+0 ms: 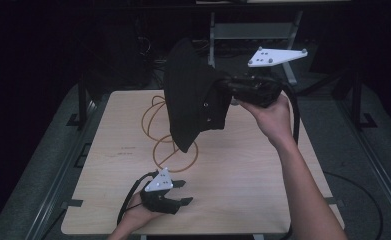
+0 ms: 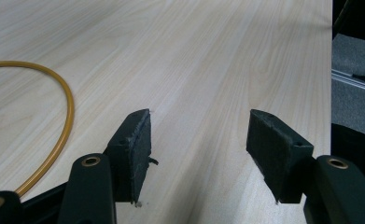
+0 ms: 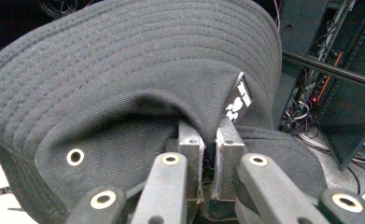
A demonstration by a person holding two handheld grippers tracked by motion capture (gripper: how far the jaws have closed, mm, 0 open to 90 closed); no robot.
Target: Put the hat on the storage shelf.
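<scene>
No wording is being made out anywhere: a small black tag [image 3: 239, 100] on the black hat [image 3: 124, 84] (at about three o'clock) is carrying white marks too blurred for reading.

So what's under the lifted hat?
Under the hat, held by the right gripper, lies an orange cord on the table. The hat covers part of its loops.

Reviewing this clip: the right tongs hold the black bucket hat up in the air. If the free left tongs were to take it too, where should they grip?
Probably the brim's low edge. The black bucket hat hangs on edge from the right tongs, shut on its crown fabric. The brim is thin, stitched and flat, and its lowest tip points down over the table. The left tongs, open near the front edge, could rise from below and pinch it.
</scene>
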